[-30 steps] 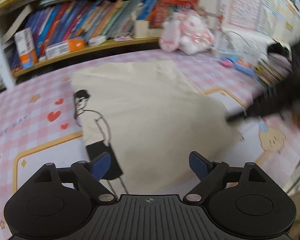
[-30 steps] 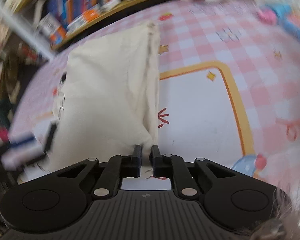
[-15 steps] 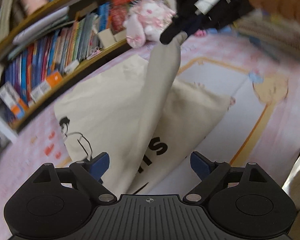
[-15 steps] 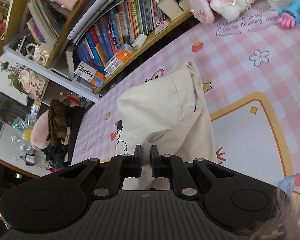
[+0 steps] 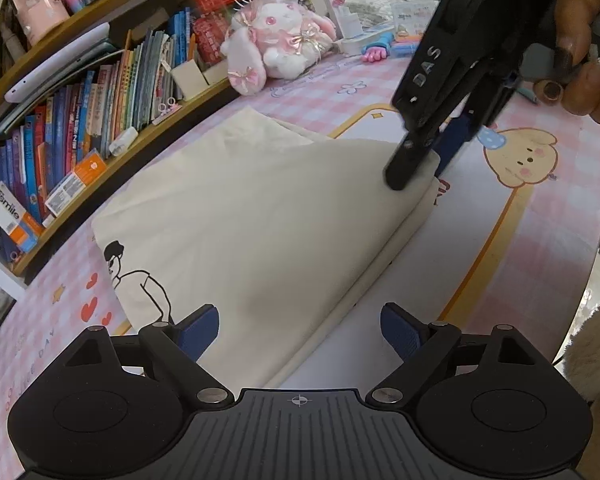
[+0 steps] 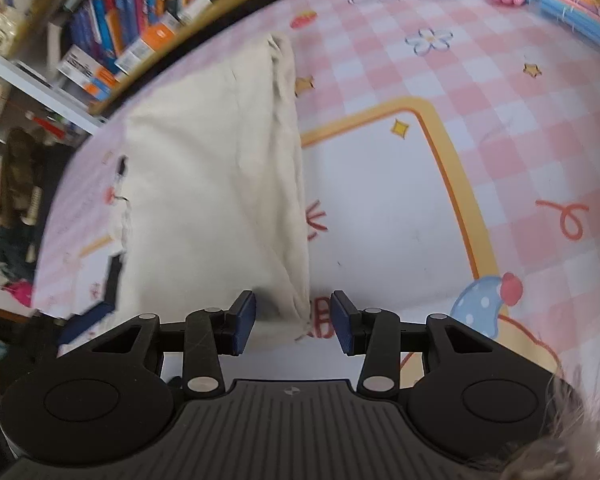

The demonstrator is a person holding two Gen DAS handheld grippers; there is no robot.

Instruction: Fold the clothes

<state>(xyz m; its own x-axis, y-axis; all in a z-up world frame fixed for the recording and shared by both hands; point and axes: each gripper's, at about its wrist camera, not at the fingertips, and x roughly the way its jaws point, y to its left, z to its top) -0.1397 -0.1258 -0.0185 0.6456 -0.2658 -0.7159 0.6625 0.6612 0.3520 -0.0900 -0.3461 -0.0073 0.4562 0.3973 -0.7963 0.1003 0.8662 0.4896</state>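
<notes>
Letting go of the corner we carried across, we have the right gripper [image 6: 293, 322] with its jaws just opening; its blue pads [image 6: 244, 322] stand a little apart on either side of the cloth's near corner and no longer press on it. From the left wrist view the same tool stands tilted down over the far end of the fold, a hand [image 5: 580, 48] around its handle, so that the flap drops flat instead of springing back.

Our left gripper [image 5: 300, 330] hangs wide and empty over the near end of the garment, one pad above the cloth and the other above bare mat, likely placed there to steady or take the next edge.

The cream T-shirt [image 5: 252, 216] lies on the pink checked desk mat [image 5: 540, 240], one side doubled over so a long straight fold runs along its right edge. A line drawing of a figure in dark trousers shows at the left edge; the cloth looks smooth, with slight bunching at the far corner. Beyond it stand a bookshelf [image 5: 100, 100] and a plush rabbit [image 5: 276, 40].
</notes>
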